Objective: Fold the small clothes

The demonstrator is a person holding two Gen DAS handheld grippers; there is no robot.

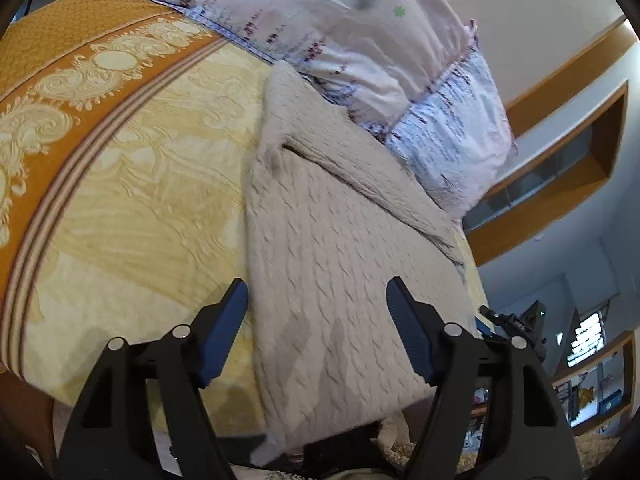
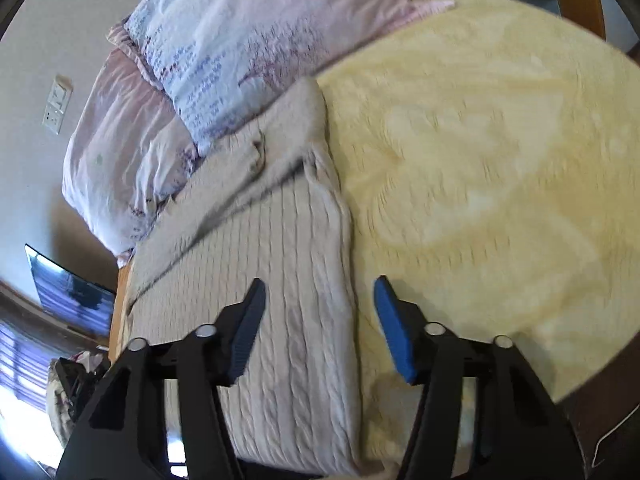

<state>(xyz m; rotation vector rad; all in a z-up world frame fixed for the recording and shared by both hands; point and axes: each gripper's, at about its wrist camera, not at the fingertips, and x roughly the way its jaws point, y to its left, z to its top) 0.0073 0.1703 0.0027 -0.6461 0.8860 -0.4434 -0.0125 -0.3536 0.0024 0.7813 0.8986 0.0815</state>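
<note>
A beige cable-knit sweater (image 1: 332, 264) lies flat on the yellow bedspread (image 1: 140, 208), folded into a long strip with a sleeve laid across its upper part. It also shows in the right wrist view (image 2: 280, 264). My left gripper (image 1: 316, 300) is open and empty, hovering over the sweater's near end. My right gripper (image 2: 320, 298) is open and empty, above the sweater's right edge near its near end.
A pink and blue patterned pillow (image 1: 360, 40) lies at the head of the bed, touching the sweater's far end; it also shows in the right wrist view (image 2: 224, 52). The bedspread (image 2: 500, 184) stretches to the right. A wooden wall shelf (image 1: 560, 160) and a dark screen (image 2: 68, 292) flank the bed.
</note>
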